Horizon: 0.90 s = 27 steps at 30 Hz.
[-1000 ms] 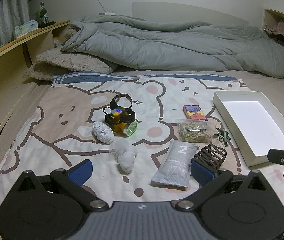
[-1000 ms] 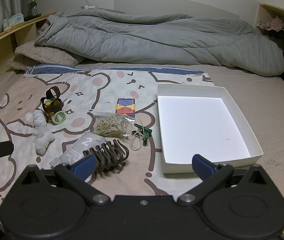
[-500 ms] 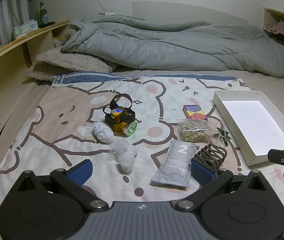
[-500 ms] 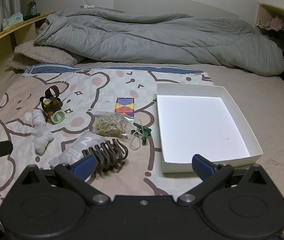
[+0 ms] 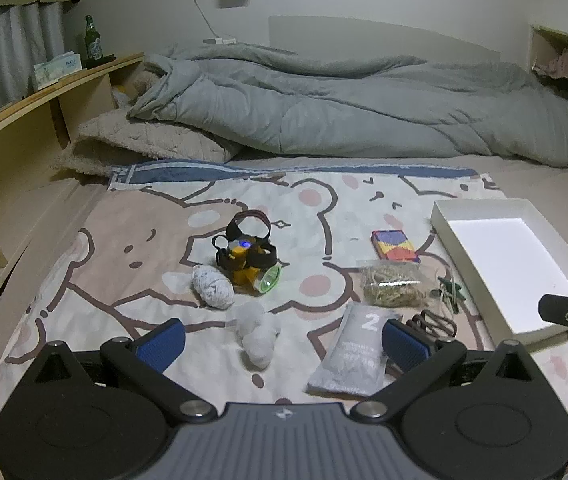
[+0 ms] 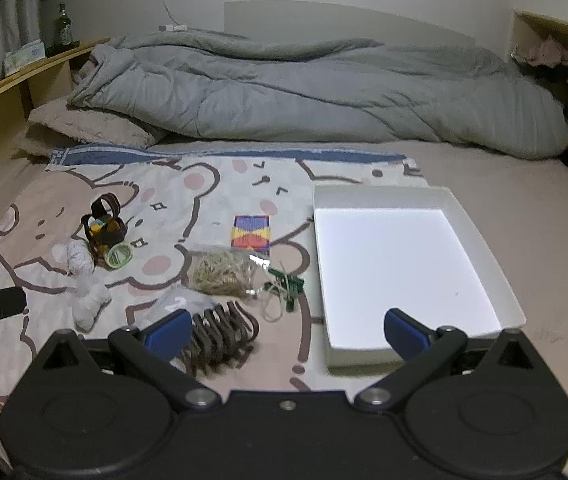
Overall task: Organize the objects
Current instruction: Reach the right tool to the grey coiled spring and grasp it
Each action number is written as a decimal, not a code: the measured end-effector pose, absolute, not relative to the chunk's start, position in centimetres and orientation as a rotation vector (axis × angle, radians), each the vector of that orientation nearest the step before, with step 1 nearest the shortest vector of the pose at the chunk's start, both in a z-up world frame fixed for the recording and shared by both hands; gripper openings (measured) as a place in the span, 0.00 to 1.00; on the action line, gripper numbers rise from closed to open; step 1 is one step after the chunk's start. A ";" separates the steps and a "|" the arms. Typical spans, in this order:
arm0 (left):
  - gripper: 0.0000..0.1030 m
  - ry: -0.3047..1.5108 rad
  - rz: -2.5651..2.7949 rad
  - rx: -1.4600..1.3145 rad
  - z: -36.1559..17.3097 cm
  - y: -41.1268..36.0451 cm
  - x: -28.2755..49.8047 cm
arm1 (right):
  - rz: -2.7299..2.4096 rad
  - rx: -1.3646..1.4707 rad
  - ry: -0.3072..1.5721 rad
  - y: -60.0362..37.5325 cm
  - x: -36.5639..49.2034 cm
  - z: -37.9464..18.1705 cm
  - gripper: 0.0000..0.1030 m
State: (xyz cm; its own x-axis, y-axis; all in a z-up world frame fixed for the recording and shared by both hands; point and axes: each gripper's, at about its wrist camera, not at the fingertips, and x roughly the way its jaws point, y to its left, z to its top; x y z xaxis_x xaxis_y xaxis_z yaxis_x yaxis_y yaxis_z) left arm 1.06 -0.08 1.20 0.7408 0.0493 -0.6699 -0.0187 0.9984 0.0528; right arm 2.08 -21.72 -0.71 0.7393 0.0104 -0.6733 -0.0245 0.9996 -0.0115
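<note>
Small items lie scattered on a bear-print sheet: a yellow headlamp (image 5: 250, 258), a white cloth ball (image 5: 211, 286), a white fluffy lump (image 5: 258, 334), a grey packet marked 2 (image 5: 354, 350), a bag of rubber bands (image 5: 394, 286), a colourful card box (image 5: 394, 245), a green clip (image 6: 289, 283) and a brown claw hair clip (image 6: 220, 330). An empty white box (image 6: 400, 270) sits at the right. My left gripper (image 5: 282, 344) is open above the fluffy lump and the packet. My right gripper (image 6: 286, 330) is open, with the hair clip near its left finger and the box's near corner by its right finger.
A rumpled grey duvet (image 5: 356, 108) and a beige pillow (image 5: 144, 144) fill the far half of the bed. A wooden shelf (image 5: 36, 120) with a green bottle (image 5: 93, 42) runs along the left. Shelves with clothes stand at the right.
Both grippers have barely moved; the right view has shifted slightly forward and down toward the hair clip. Nothing was picked up.
</note>
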 end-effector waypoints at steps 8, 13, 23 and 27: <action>1.00 0.685 0.013 0.034 3.7 0.1 2.9 | 0.068 -0.068 0.654 -20.7 3.4 1.8 1.00; 1.00 0.640 0.026 0.074 5.0 0.0 5.1 | 0.097 -0.100 0.579 -20.0 5.0 3.2 1.00; 1.00 0.624 0.010 0.115 4.2 -0.1 9.5 | 0.112 -0.069 0.590 -20.0 10.7 2.2 1.00; 1.00 0.615 -0.002 0.088 2.3 0.2 10.0 | 0.120 0.044 0.665 -21.2 13.0 -0.6 1.00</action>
